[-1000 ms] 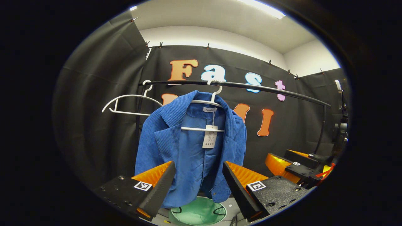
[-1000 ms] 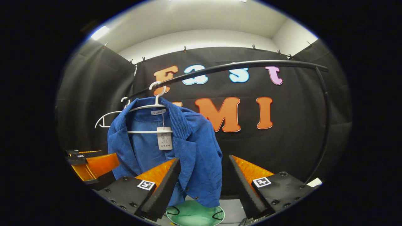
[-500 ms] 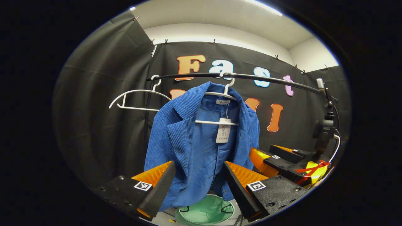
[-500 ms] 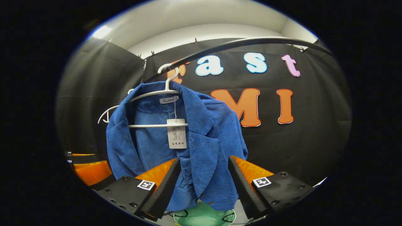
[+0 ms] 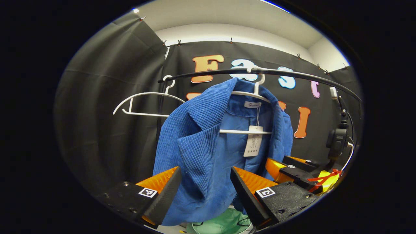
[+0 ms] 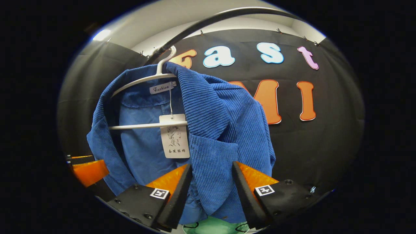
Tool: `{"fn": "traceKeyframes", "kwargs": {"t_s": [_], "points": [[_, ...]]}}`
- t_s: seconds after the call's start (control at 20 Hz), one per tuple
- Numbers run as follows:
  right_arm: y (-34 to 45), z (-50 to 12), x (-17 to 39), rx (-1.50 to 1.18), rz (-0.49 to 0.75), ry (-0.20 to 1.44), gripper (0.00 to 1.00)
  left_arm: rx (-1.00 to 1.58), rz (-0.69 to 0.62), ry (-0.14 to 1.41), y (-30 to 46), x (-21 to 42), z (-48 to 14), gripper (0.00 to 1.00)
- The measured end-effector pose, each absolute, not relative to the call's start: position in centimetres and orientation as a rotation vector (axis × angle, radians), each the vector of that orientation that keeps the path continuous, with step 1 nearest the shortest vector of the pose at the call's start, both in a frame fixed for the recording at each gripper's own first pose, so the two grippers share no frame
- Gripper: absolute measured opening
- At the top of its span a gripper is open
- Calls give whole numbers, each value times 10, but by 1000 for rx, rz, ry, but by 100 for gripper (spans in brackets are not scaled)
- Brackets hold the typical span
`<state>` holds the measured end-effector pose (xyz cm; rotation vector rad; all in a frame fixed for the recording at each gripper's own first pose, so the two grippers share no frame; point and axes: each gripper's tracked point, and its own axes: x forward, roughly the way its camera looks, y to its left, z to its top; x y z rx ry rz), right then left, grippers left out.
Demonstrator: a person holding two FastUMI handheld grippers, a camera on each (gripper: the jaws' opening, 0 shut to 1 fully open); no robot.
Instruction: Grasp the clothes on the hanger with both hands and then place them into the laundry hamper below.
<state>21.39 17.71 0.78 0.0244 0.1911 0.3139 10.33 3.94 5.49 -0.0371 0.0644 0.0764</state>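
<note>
A blue corduroy jacket (image 5: 201, 152) hangs on a white hanger (image 5: 247, 94) from a black rail (image 5: 292, 74), with a paper tag (image 5: 253, 146) at its collar. My left gripper (image 5: 204, 172) is open, low in front of the jacket's left front panel. My right gripper (image 6: 211, 166) is open, close up to the right front panel of the jacket (image 6: 214, 130). In neither view can I tell whether the fingers touch the cloth. The green laundry hamper (image 5: 224, 224) sits below the hem, and its rim shows under the jacket in the right gripper view (image 6: 211, 227).
An empty white hanger (image 5: 146, 104) hangs on the rail left of the jacket. The right gripper (image 5: 282, 164) appears beside the jacket in the left gripper view. The left gripper (image 6: 83, 164) appears at the left of the right gripper view. Black cloth walls close in the booth.
Both grippers have moved in toward the jacket, which now looms larger in both views. The right gripper's fingers stand slightly closer together. The jacket still hangs on its hanger.
</note>
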Motion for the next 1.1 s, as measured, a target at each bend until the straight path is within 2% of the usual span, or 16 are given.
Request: {"fn": "traceKeyframes", "kwargs": {"t_s": [0.05,0.1,0.25,0.3,0.35,0.4,0.6,0.75,0.8,0.85,0.9,0.95,1.0,1.1], "points": [[178,8,218,32,320,191,77,-35,85,63,43,110,55,98],[179,11,219,45,333,188,66,-30,93,65,47,116,55,95],[179,17,223,83,364,179,30,-43,82,65,50,128,55,95],[176,19,224,94,373,178,37,-51,77,59,51,130,56,95],[174,21,224,110,391,182,21,-59,74,54,53,132,57,94],[175,22,224,127,406,188,21,-65,73,52,54,134,58,93],[170,36,225,213,476,186,21,-52,74,40,65,135,66,55],[167,45,229,290,514,202,20,-55,87,30,76,130,79,19],[170,40,248,312,501,192,18,-74,53,40,71,128,82,7],[158,48,236,332,502,200,7,-101,19,55,66,130,83,5],[159,51,235,362,519,209,1,-125,0,68,66,129,84,4],[159,54,236,391,538,216,1,-136,-12,72,70,128,88,3],[160,59,234,430,565,217,7,-131,-18,72,74,125,93,2],[161,72,236,535,616,214,7,-104,-24,48,80,121,111,0]]}}
